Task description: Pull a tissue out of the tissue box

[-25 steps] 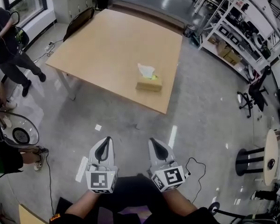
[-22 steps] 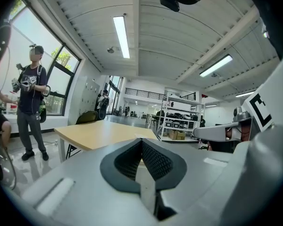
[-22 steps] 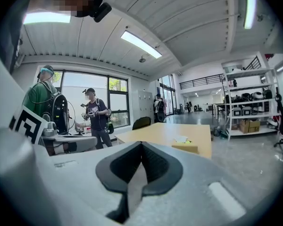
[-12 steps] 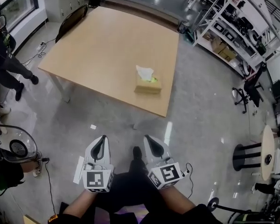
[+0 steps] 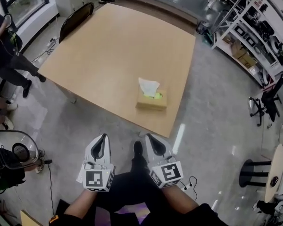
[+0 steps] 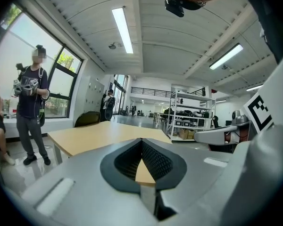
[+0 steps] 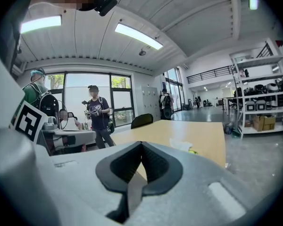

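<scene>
Tissue box, one flat tan cardboard block with a single crumpled white tissue standing from its top, sits by the near right edge of the one smooth, pale wooden table. Nearer, over the glossy grey floor, are two grippers: the left gripper and the right gripper each have black ribbed pads closed together, gripping nothing.
</scene>
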Available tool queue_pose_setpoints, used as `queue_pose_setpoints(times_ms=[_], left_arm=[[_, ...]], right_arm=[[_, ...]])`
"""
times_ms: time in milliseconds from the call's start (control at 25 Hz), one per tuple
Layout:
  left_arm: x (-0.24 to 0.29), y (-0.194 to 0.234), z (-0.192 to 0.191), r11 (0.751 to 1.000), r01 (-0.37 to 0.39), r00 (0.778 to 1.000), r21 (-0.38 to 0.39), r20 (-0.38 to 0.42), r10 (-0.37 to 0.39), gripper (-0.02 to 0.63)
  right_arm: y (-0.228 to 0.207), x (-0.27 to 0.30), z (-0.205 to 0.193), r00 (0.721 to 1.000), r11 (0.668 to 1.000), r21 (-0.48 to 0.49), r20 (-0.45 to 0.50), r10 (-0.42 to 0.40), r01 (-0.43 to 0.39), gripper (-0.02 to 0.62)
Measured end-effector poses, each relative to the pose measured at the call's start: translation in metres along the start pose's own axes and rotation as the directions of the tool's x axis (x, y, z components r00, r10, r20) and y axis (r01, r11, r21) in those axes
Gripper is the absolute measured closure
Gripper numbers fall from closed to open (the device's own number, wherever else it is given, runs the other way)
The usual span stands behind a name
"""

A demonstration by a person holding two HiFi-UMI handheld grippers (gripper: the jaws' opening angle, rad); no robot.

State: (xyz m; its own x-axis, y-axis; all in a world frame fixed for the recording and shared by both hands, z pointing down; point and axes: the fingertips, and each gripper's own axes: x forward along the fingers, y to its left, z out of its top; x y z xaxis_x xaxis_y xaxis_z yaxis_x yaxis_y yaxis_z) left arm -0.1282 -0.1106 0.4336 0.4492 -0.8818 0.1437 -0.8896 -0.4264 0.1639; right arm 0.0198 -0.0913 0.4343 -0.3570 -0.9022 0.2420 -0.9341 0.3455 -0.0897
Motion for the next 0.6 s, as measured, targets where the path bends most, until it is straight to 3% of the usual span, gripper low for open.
queue_pose_setpoints(times_ms=[360,600], left_arm=[[0.104,-0.040,0.020,0.998,-0.062,0.998,0.026,-0.016,0.062,0.588],[0.147,-0.053,0.018,0.993,-0.111,0.994,0.036,-0.010,0.112,0.588]], right_arm=[[-0.098,0.056,0.025,0.996,0.995,-0.039,-0.030,0.088,-0.089,0.601],[-0.134,0.084,0.019,0.979,0.979,-0.079,-0.095,0.181,-0.189,0.601]])
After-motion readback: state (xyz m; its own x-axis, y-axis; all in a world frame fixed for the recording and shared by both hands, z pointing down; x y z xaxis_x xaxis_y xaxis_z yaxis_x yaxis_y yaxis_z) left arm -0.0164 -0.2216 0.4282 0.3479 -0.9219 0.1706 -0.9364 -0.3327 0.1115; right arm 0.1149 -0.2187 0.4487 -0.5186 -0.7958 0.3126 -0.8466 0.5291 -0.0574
